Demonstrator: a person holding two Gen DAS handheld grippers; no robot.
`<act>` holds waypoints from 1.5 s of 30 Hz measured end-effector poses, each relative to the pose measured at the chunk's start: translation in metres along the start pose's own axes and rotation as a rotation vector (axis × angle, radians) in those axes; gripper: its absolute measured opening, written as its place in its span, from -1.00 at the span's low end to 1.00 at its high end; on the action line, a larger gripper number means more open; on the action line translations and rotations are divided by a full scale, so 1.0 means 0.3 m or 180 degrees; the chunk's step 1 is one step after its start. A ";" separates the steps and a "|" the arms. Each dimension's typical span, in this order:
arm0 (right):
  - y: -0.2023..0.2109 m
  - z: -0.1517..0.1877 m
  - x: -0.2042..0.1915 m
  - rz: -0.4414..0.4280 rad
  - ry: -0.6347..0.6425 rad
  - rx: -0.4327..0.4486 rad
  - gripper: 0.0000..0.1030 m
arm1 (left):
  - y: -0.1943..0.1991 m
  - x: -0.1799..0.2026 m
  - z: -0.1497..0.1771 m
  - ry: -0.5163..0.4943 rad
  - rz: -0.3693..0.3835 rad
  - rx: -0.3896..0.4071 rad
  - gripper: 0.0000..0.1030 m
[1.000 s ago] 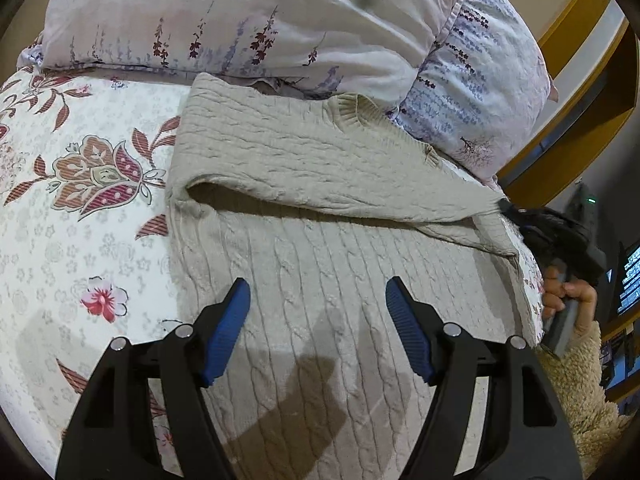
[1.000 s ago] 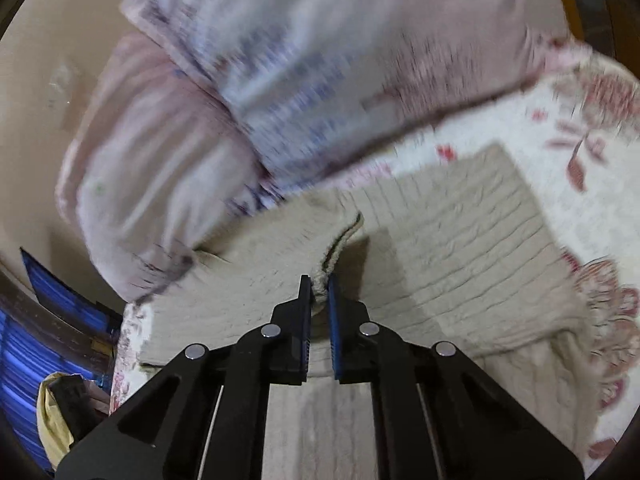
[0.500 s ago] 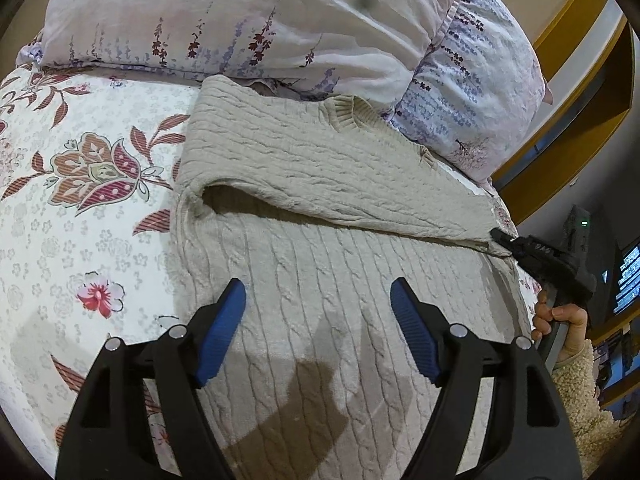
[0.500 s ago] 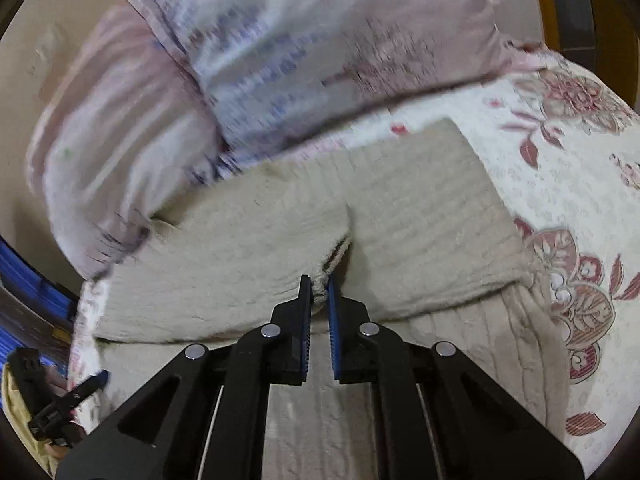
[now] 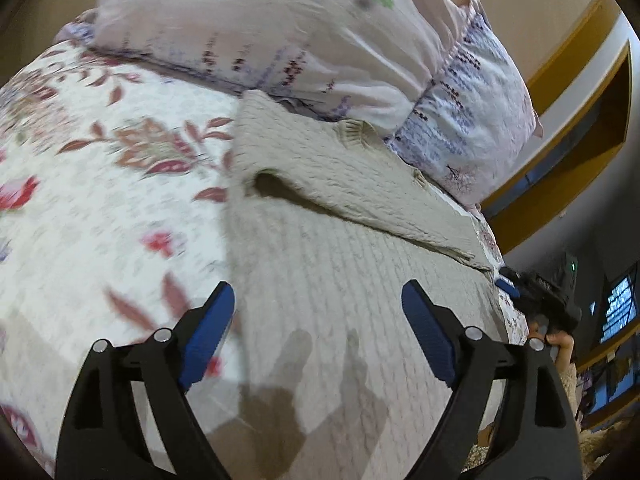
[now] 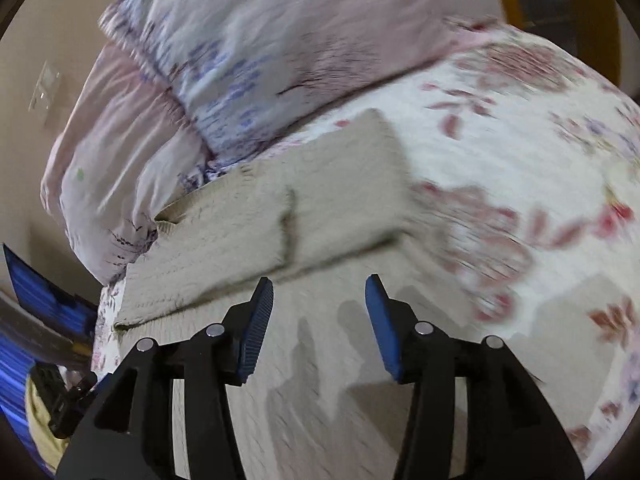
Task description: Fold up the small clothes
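A beige cable-knit sweater point(image 5: 340, 264) lies flat on the bed, both sleeves folded across its chest below the collar point(image 5: 354, 132). My left gripper point(image 5: 316, 296) hovers over the sweater's lower left part, its jaws opening wide with nothing between them. My right gripper point(image 6: 319, 284) hangs just below the folded sleeves point(image 6: 256, 232), jaws opening and holding nothing. In the left wrist view the right gripper point(image 5: 520, 288) shows at the sweater's right edge, held in a hand. The left gripper point(image 6: 60, 396) appears at the bottom left of the right wrist view.
A floral bedspread point(image 5: 100, 200) covers the bed under the sweater. Two pale flowered pillows point(image 5: 280, 20) are stacked at the head, touching the collar. The bed's right edge point(image 5: 500, 272) drops toward a yellow wooden frame point(image 5: 560, 160) and a lit screen point(image 5: 618, 308).
The right gripper has let go of the sleeve cuff, opened and drawn back from it. The left gripper has opened wider and shifted toward the sweater's left edge.
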State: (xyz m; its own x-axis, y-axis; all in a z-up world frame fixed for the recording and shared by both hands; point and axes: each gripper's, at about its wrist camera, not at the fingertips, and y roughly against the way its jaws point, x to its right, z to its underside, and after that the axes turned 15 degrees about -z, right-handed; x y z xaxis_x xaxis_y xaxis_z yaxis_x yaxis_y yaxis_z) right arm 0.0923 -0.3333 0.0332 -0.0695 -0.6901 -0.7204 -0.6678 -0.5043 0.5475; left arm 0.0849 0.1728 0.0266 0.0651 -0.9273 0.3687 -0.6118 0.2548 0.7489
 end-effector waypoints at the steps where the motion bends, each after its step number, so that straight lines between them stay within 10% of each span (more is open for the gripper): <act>1: 0.028 0.017 0.029 0.0004 -0.0057 0.0011 -0.03 | 0.014 -0.015 0.014 0.0037 0.0005 0.0001 0.66; 10: 0.163 0.162 0.177 -0.0039 -0.0394 -0.0040 -0.23 | 0.062 -0.080 0.130 0.0269 0.0209 -0.0138 0.58; 21: 0.213 0.322 0.179 -0.0824 -0.0568 -0.0368 -0.59 | 0.117 -0.043 0.268 0.0253 0.0556 -0.0304 0.16; 31: 0.282 0.417 0.092 -0.0789 -0.0281 -0.0661 -0.59 | 0.128 -0.017 0.375 0.0280 0.0756 -0.0572 -0.09; 36: 0.276 0.435 0.044 -0.0770 -0.0115 -0.0826 -0.82 | 0.118 -0.006 0.382 0.0221 0.0696 -0.0689 -0.57; 38: 0.281 0.426 0.026 -0.0901 -0.0085 -0.0770 -0.84 | 0.114 0.007 0.377 0.0129 0.0585 -0.0679 -0.84; 45: 0.336 0.353 -0.046 -0.0994 0.0229 -0.0242 -0.85 | 0.159 0.010 0.290 0.0105 0.0501 -0.0391 -0.88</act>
State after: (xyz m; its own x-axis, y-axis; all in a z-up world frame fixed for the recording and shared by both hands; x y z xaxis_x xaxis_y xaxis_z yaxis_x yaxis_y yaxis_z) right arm -0.0525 -0.3197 0.0532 0.1845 -0.5295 -0.8280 -0.5910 -0.7329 0.3370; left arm -0.0125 0.1583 0.0155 0.0032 -0.8644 0.5027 -0.5157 0.4293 0.7415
